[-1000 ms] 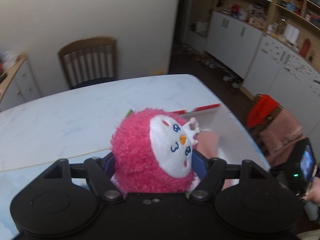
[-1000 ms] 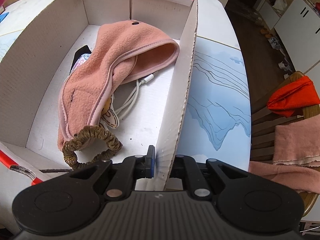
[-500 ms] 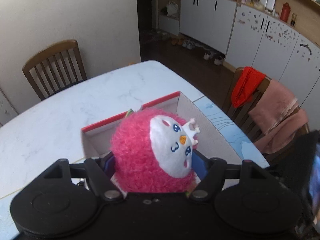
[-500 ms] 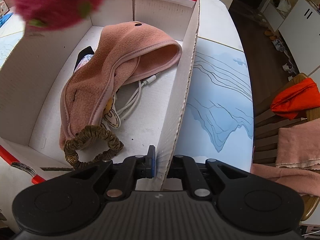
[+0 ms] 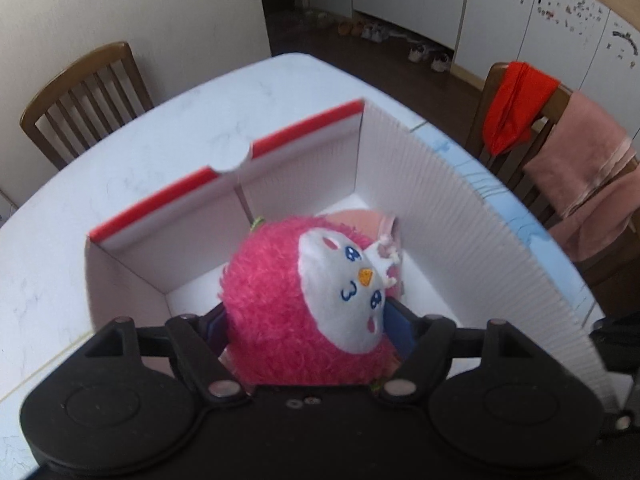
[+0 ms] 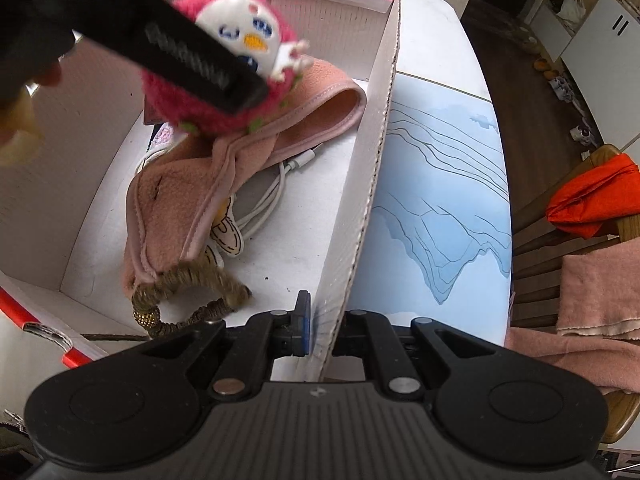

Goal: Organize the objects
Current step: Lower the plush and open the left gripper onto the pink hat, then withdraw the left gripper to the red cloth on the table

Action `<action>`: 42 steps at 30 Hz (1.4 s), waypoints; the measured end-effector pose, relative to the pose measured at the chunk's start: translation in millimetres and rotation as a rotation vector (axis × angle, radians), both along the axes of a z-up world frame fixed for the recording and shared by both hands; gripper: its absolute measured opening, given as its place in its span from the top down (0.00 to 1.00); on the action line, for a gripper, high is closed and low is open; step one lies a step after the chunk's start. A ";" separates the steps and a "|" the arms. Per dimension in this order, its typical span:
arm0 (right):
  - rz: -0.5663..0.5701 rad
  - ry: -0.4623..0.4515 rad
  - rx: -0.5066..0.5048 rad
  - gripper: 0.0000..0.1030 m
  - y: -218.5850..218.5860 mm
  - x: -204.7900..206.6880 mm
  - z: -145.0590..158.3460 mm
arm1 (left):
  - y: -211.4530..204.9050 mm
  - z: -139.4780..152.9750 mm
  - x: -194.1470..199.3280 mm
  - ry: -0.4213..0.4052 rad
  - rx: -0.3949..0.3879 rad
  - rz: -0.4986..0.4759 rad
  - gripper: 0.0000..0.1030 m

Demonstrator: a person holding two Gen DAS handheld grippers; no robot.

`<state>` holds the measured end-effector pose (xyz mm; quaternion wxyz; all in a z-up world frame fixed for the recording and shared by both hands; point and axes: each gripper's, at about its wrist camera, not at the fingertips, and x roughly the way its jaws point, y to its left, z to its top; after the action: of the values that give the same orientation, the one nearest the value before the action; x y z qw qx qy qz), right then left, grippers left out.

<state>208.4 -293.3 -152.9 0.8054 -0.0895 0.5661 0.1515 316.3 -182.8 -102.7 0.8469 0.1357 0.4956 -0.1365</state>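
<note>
The left gripper (image 5: 308,320) is holding the pink plush toy (image 5: 304,304) between its jaws, which are opening, above the pink cloth (image 6: 248,168) inside the cardboard box (image 6: 360,184). The right gripper (image 6: 320,330) is keeping its jaws clamped on the box's side wall, the toy lying ahead of them.

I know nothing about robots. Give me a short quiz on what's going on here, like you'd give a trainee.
1. True or false: the right gripper is clamped on a wall of the white box.
2. The left gripper holds: A) a mug, B) a pink plush toy, C) a spoon.
3. Fill in: in the box lie a pink fleece cloth, a brown scrunchie and a white ___.

Key: 1 true; 2 B; 3 cable.
</note>
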 end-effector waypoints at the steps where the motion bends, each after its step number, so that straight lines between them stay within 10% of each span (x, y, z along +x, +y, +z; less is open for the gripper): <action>1: 0.000 0.000 0.000 0.93 0.1 0.0 0.0 | 1.5 -1.3 0.1 0.003 -0.003 0.005 0.26; 23: -0.017 0.012 0.002 0.93 -0.6 5.3 -2.1 | 36.0 52.4 -33.7 -0.044 -0.136 0.009 0.03; 42: -0.076 -0.017 0.033 0.96 -11.9 18.3 7.8 | 191.7 85.0 -87.6 -0.144 -0.063 0.315 0.01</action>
<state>226.7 -305.3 -145.1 0.8166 -0.0558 0.5598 0.1292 228.7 8.9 -17.7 0.8951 0.0389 0.4442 -0.0073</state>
